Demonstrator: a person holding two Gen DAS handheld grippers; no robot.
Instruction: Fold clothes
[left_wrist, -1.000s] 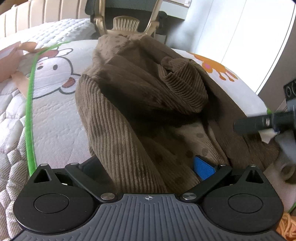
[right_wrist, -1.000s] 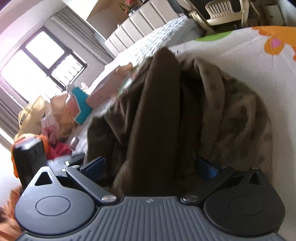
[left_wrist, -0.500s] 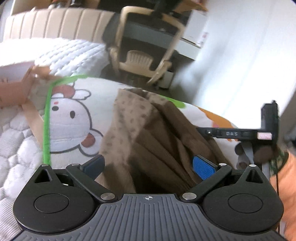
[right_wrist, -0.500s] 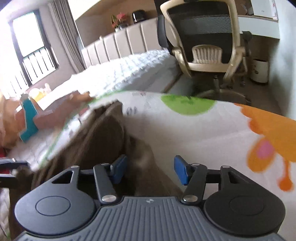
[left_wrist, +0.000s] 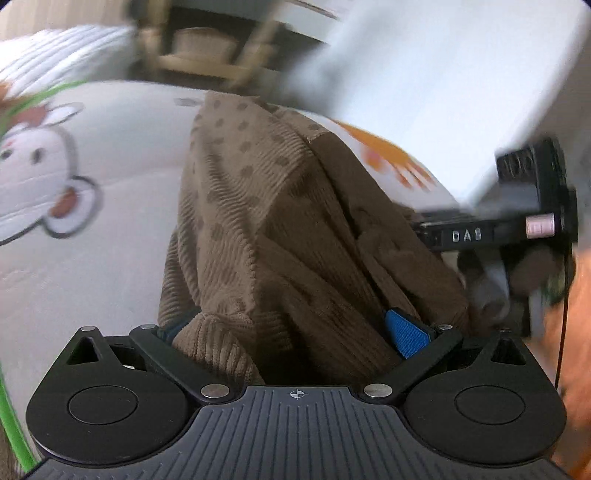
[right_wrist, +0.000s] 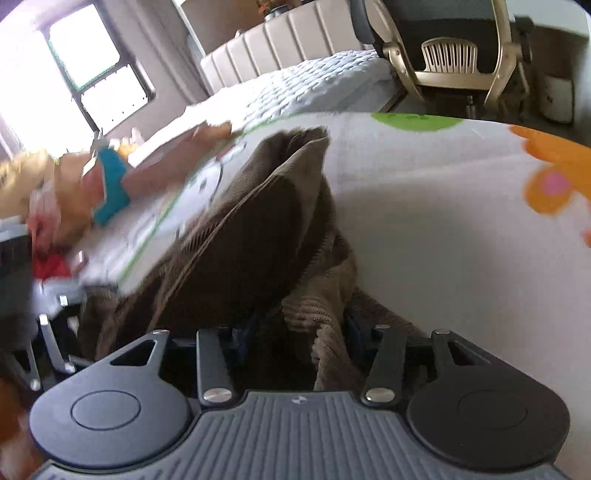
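Observation:
A brown corduroy garment (left_wrist: 280, 229) with a dotted lighter lining lies on a white cartoon-print quilt (left_wrist: 85, 236). My left gripper (left_wrist: 291, 328) has its jaws set wide, with bunched cloth filling the gap between the blue pads (left_wrist: 404, 332). The garment also shows in the right wrist view (right_wrist: 255, 236), stretched away from me. My right gripper (right_wrist: 295, 328) has its jaws closer together, pinching a fold of the cloth. The right gripper's body shows at the right of the left wrist view (left_wrist: 517, 221).
An office chair (right_wrist: 454, 55) stands beyond the bed's far edge. A pile of toys and clothes (right_wrist: 74, 184) lies at the left by the window. A white wall (left_wrist: 443, 92) rises at the right. A green cord (left_wrist: 11, 406) runs along the quilt.
Both grippers pulled the garment back and stretched it out along the quilt. The right gripper's jaws have narrowed onto a fold of cloth. Views are blurred from motion.

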